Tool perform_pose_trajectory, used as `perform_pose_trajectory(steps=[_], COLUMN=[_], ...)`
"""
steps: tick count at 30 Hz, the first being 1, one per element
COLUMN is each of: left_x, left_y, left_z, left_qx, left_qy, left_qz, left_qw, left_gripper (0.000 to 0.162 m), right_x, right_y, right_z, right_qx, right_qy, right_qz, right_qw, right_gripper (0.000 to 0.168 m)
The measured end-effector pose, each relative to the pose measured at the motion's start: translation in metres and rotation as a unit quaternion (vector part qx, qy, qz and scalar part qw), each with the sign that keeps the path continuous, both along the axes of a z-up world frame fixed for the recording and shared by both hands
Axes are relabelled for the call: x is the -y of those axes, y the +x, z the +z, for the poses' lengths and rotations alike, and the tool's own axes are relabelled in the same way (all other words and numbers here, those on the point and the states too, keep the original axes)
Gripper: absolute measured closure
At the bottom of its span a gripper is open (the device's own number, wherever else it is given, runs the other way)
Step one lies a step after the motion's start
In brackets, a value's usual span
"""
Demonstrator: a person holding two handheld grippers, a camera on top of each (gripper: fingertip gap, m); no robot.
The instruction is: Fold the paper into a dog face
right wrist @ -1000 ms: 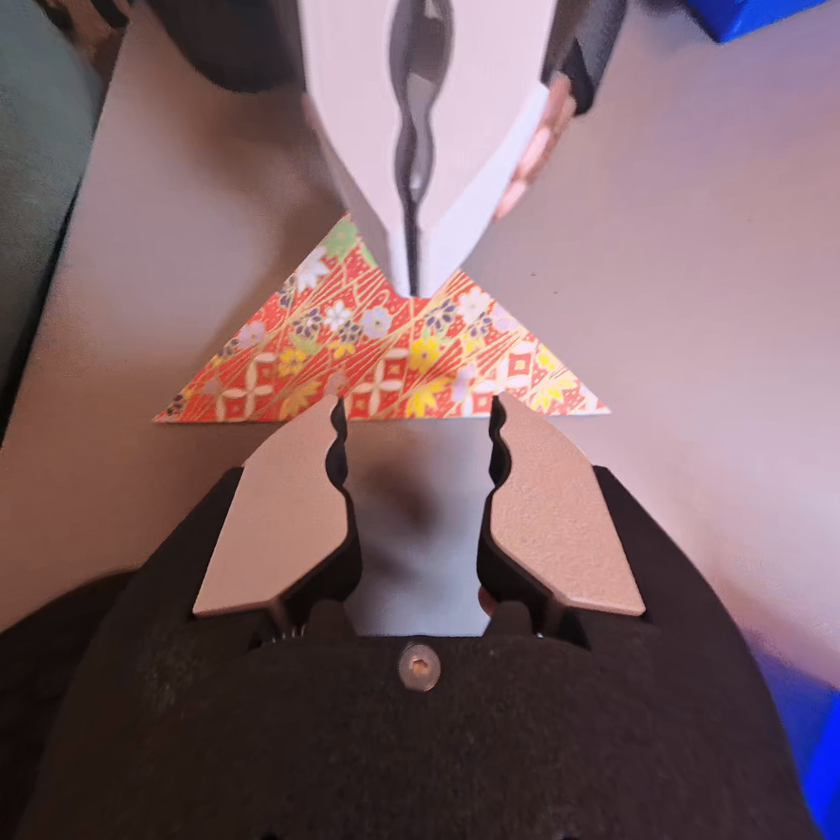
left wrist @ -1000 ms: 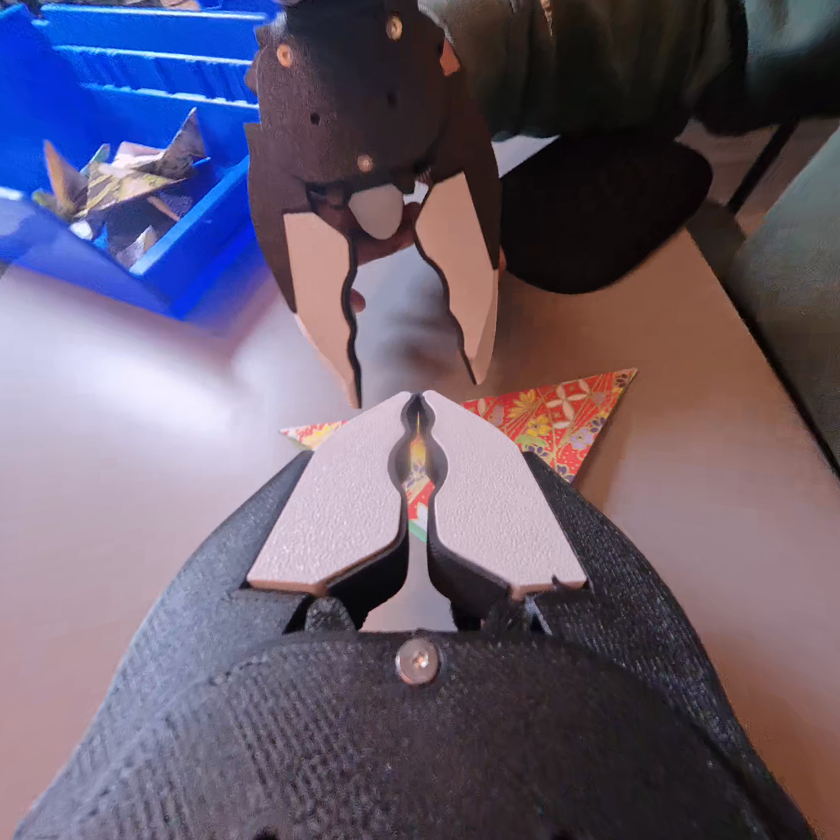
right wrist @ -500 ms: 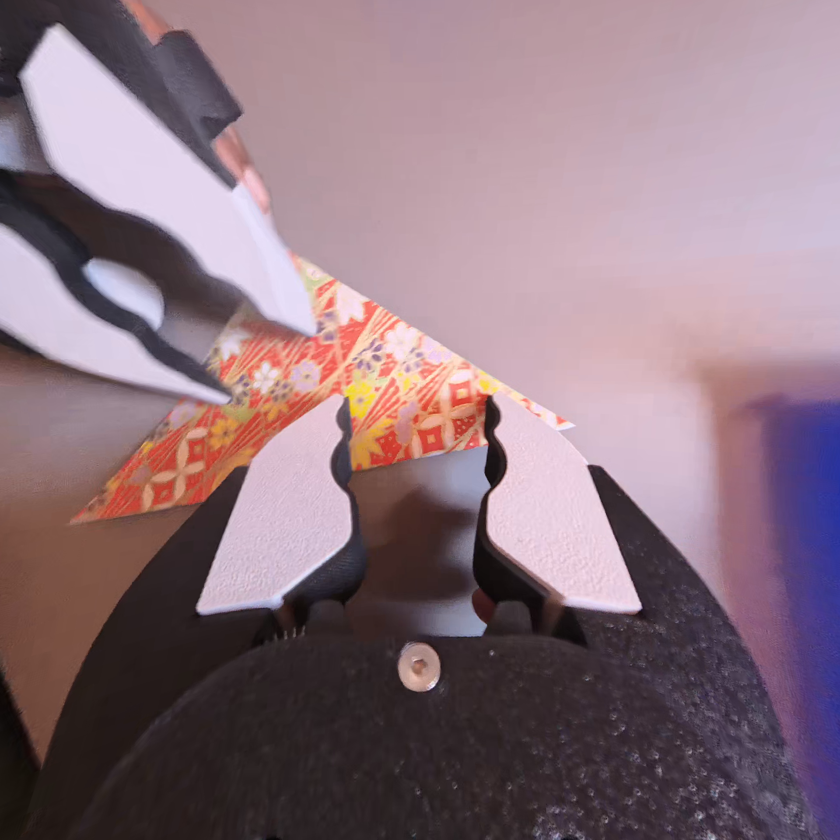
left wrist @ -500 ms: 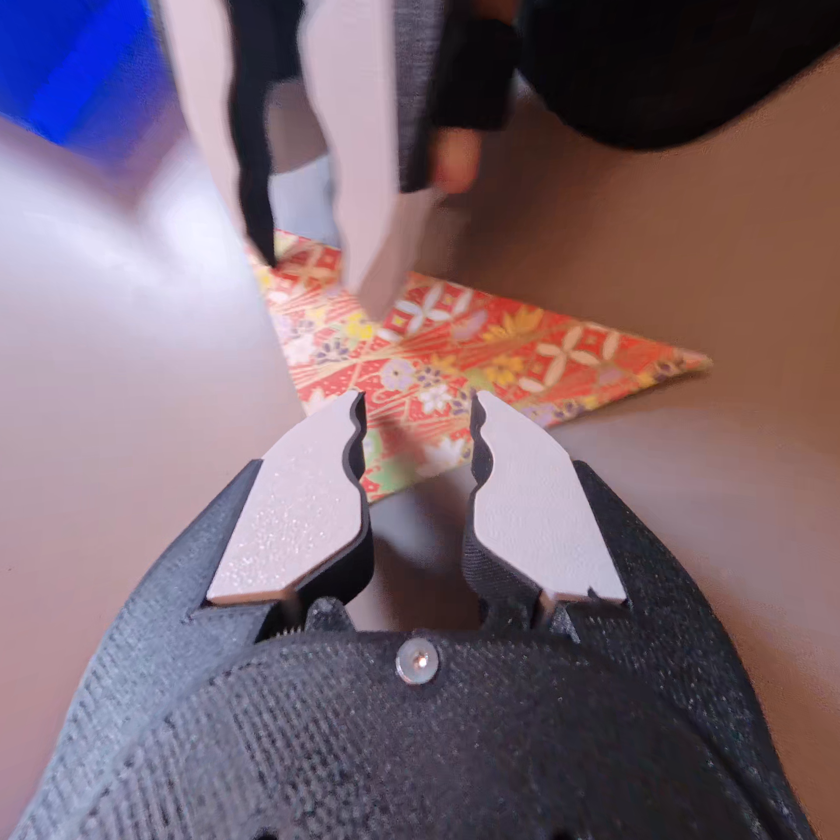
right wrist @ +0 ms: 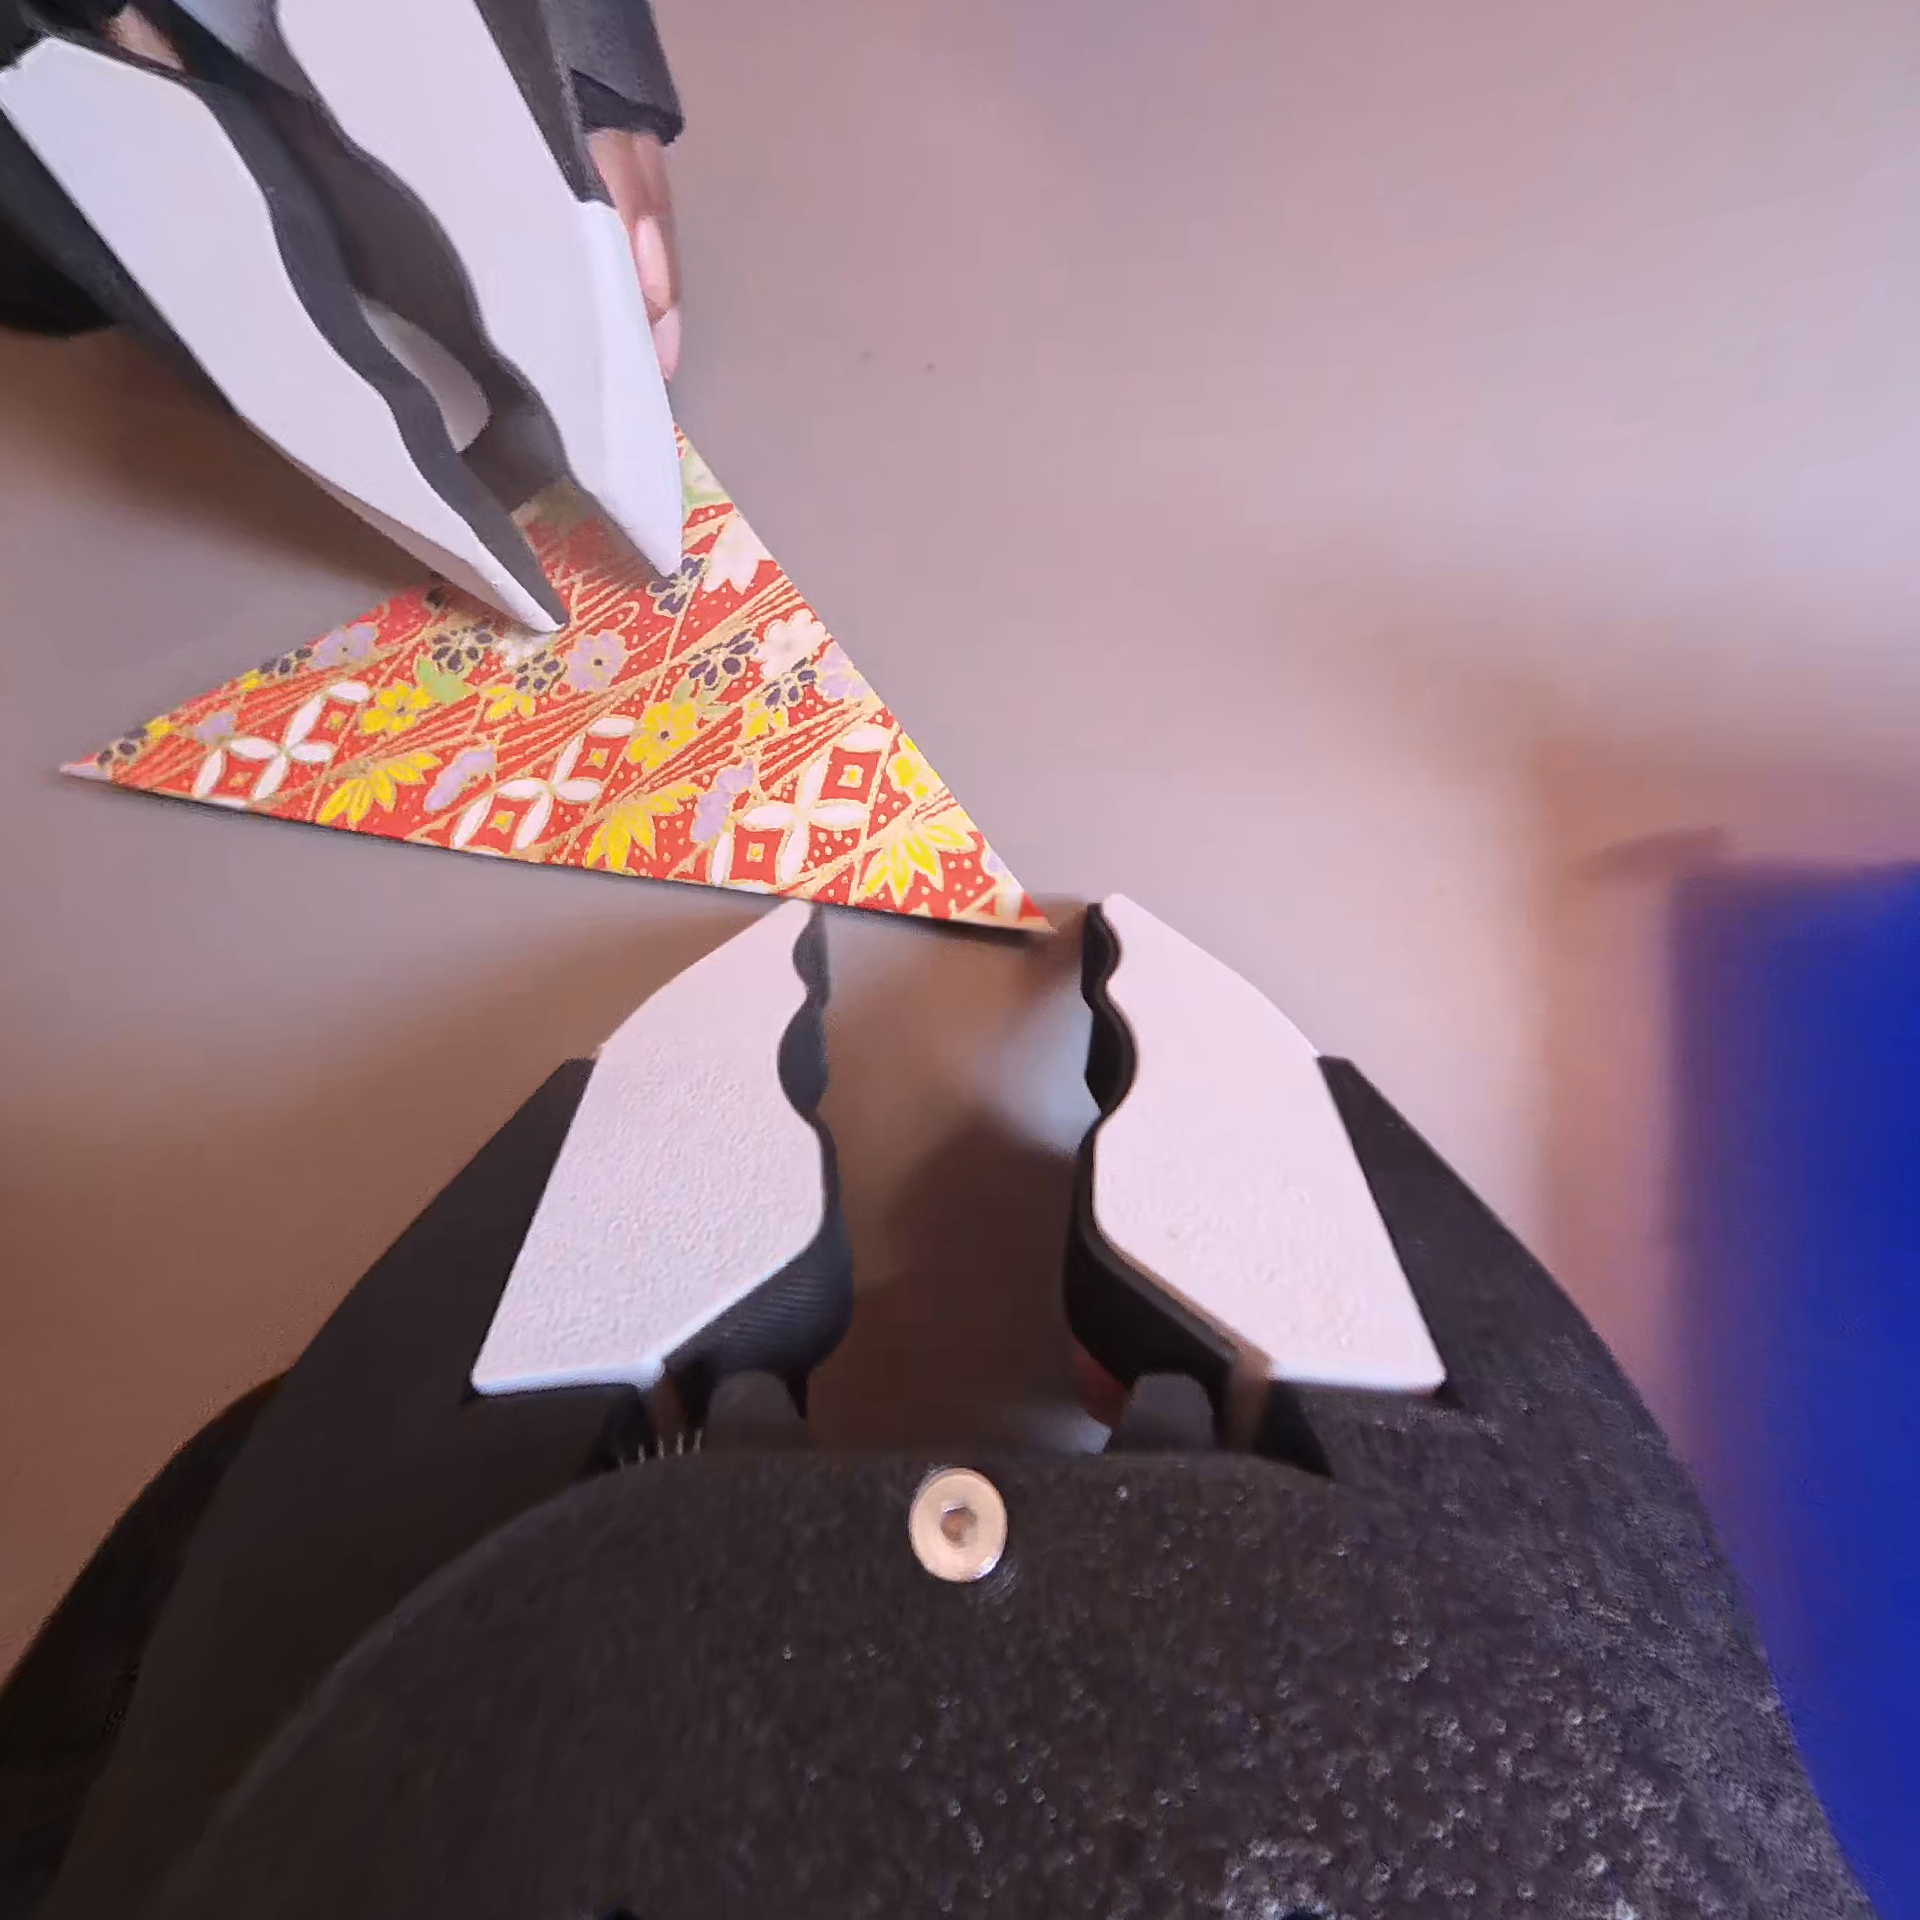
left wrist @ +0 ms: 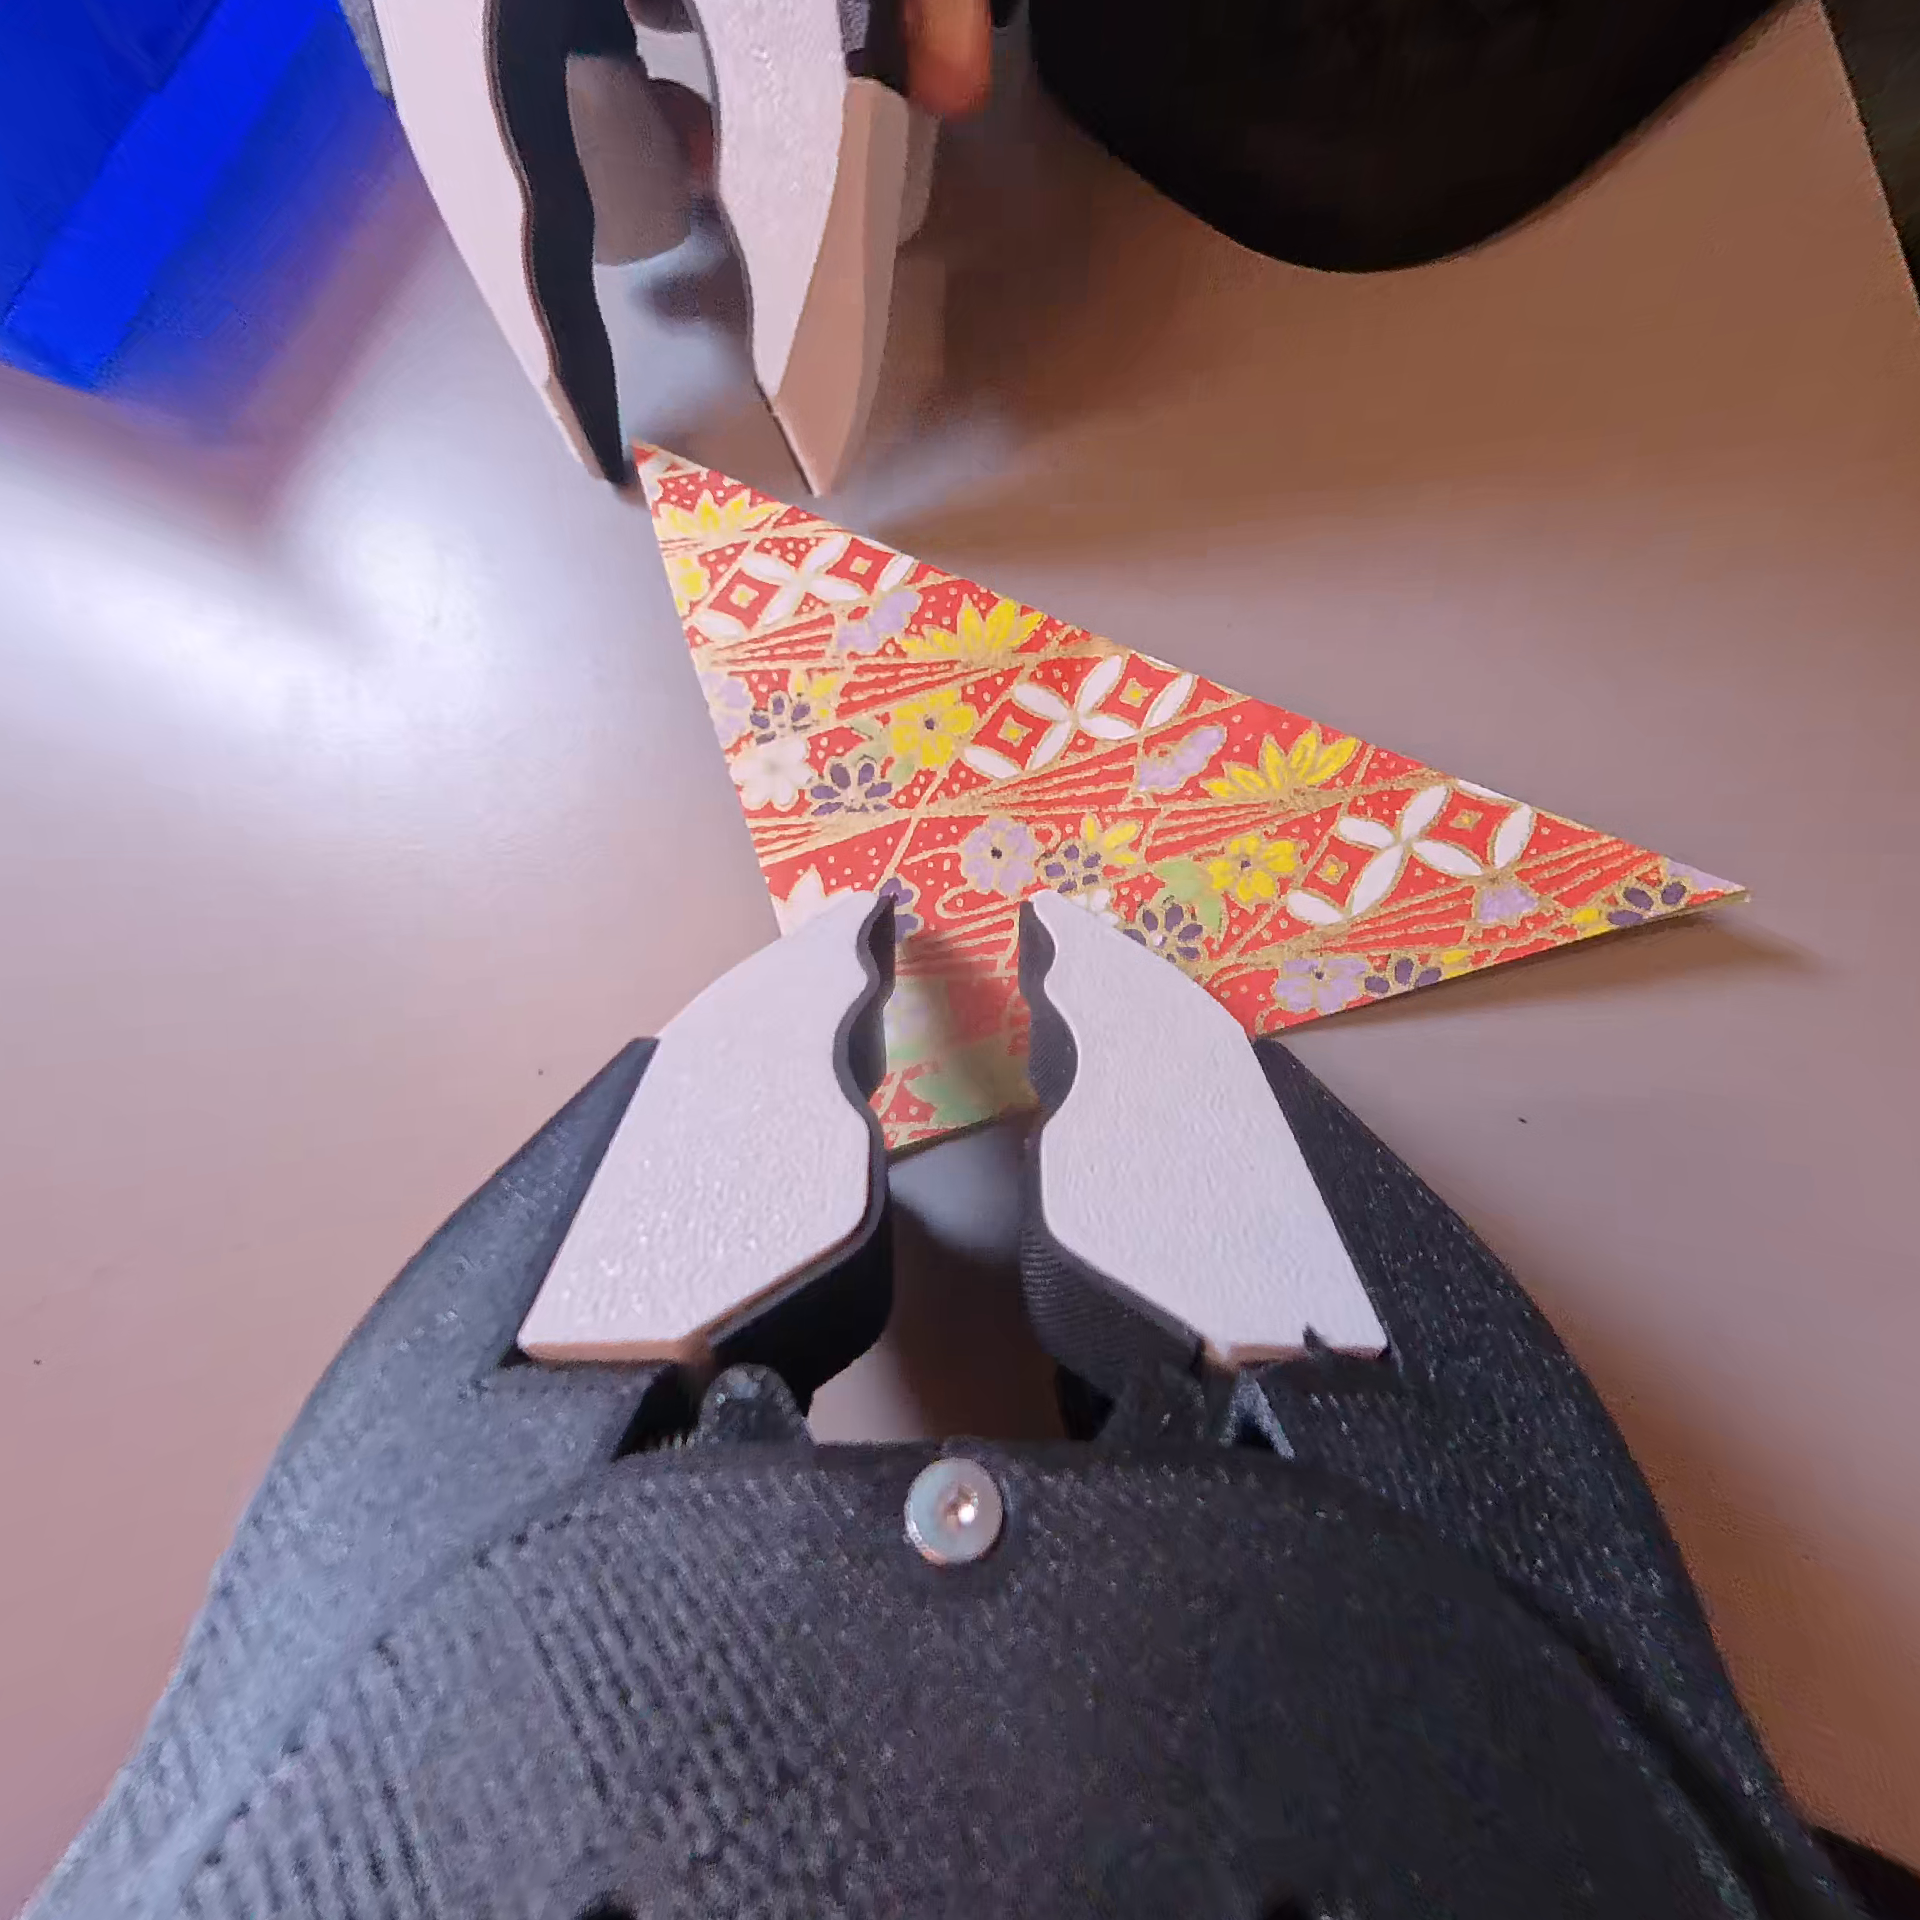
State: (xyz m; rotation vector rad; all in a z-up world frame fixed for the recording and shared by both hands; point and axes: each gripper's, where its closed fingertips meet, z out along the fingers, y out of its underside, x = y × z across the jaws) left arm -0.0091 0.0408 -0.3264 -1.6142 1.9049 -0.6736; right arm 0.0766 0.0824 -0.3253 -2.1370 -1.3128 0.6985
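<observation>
Paper (left wrist: 1091,769), red with a floral print, lies flat on the grey table (left wrist: 312,831) as a triangle, so the first diagonal fold looks done. In the left wrist view it fills the centre, one sharp corner running out toward 3 o'clock, another toward 11 o'clock.

We have the left gripper (left wrist: 956,925) over the corner nearest it, at 6 o'clock from the sheet's centre. Its jaws stand a narrow gap apart with nothing pinched between them. In the right wrist view its tips (right wrist: 608,592) bear down on the printed face; we judge this a hold-down, pinning the sheet against sliding.

The right gripper (right wrist: 951,914) sits just off the sharp corner at the 11 o'clock end. Its jaws are spread wide and empty, and the paper point lies between the fingertips. We read this as lining up to take that corner for an ear fold.

A blurred blue bin (left wrist: 156,187) shows at 10 o'clock, well apart.

Risk: thin paper lying flush may be hard to get under.
</observation>
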Motion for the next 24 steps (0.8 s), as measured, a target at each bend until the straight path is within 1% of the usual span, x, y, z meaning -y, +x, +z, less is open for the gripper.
perform_pose_trajectory(steps=[3,6,7,8,11,13,15,17,18,20,21,22,24], left_x=[-0.001,-0.002,-0.003,-0.003,-0.004,-0.004,-0.003,-0.003,-0.004,-0.006,-0.006,-0.006,-0.006], left_y=[0.0,-0.001,-0.002,-0.002,-0.001,-0.001,-0.002,-0.002,-0.002,-0.004,-0.004,-0.004,-0.004], left_z=[0.0,0.0,0.0,0.0,0.0,0.0,0.0,0.0,0.0,0.0,0.0,0.0,-0.001], left_qx=[0.005,0.008,0.008,0.008,0.006,0.003,-0.001,-0.003,-0.004,-0.005,-0.006,-0.007,-0.008], left_qy=[-0.013,-0.021,-0.022,-0.024,-0.02,-0.018,-0.016,-0.02,-0.023,-0.026,-0.025,-0.025,-0.026], left_qz=[0.004,0.011,0.012,0.014,0.018,0.022,0.021,0.027,0.031,0.042,0.044,0.044,0.044], left_qw=[1.0,1.0,1.0,1.0,1.0,1.0,1.0,0.999,0.999,0.999,0.999,0.999,0.999], left_gripper=[0.138,0.138,0.138,0.138,0.138,0.139,0.138,0.136,0.136,0.136,0.137,0.137,0.138], right_x=[0.0,-0.001,-0.001,-0.002,-0.005,-0.007,-0.011,-0.017,-0.019,-0.013,-0.01,-0.008,-0.003], right_y=[-0.002,-0.002,-0.002,-0.002,-0.003,-0.003,-0.002,0.003,0.006,0.012,0.016,0.019,0.015], right_z=[0.0,0.001,0.003,0.005,0.015,0.02,0.023,0.022,0.022,0.019,0.014,0.009,0.006], right_qx=[-0.005,-0.015,-0.026,-0.042,-0.086,-0.103,-0.1,-0.072,-0.06,-0.043,-0.028,-0.015,-0.027], right_qy=[-0.026,-0.039,-0.045,-0.053,-0.073,-0.076,-0.065,-0.053,-0.055,-0.097,-0.115,-0.123,-0.142], right_qz=[0.019,0.021,0.018,0.014,0.006,0.007,0.005,-0.003,-0.011,-0.019,-0.02,-0.021,-0.017], right_qw=[0.999,0.999,0.998,0.998,0.994,0.992,0.993,0.996,0.997,0.994,0.993,0.992,0.989], right_gripper=[0.135,0.142,0.145,0.153,0.164,0.168,0.168,0.168,0.164,0.141,0.133,0.128,0.131])
